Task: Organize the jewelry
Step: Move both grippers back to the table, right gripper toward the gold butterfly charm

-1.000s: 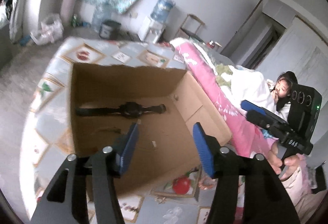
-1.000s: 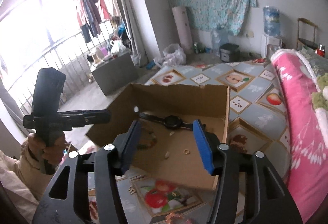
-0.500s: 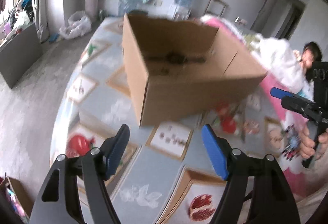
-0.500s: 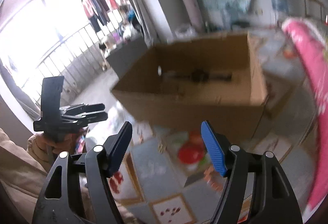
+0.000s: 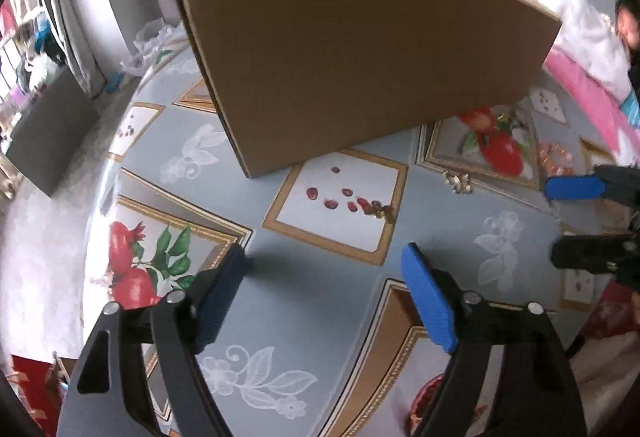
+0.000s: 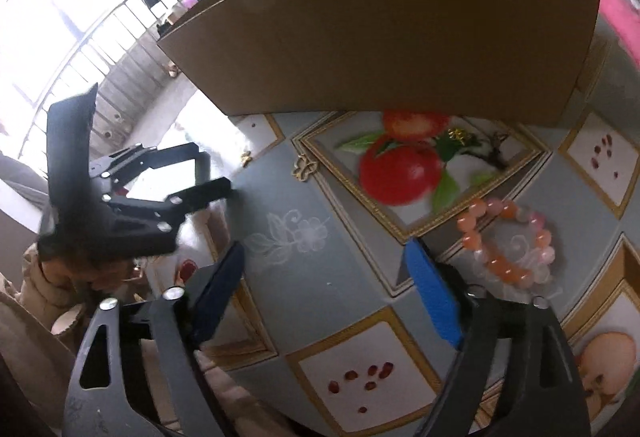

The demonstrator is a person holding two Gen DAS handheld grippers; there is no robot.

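Observation:
A brown cardboard box (image 5: 360, 49) stands on the fruit-patterned tablecloth (image 5: 312, 277); its inside is hidden. It also shows in the right wrist view (image 6: 380, 37). Small gold jewelry pieces (image 5: 380, 211) (image 5: 458, 181) lie on the cloth before it. My left gripper (image 5: 326, 261) is open and empty, low over the cloth. My right gripper (image 6: 326, 257) is open and empty. A pink and orange bead bracelet (image 6: 510, 239) lies just right of it. A gold butterfly piece (image 6: 305, 168), a gold piece (image 6: 459, 135) and a dark piece (image 6: 496, 147) lie near the box.
The right gripper shows at the right edge of the left wrist view (image 5: 588, 213); the left gripper shows at the left of the right wrist view (image 6: 160, 193). A pink bed (image 5: 580, 85) lies to the right, and the table edge (image 5: 100, 205) curves at the left.
Both grippers have pulled back from above the box and dropped low over the cloth in front of it. The box's inside and the watch in it are no longer visible.

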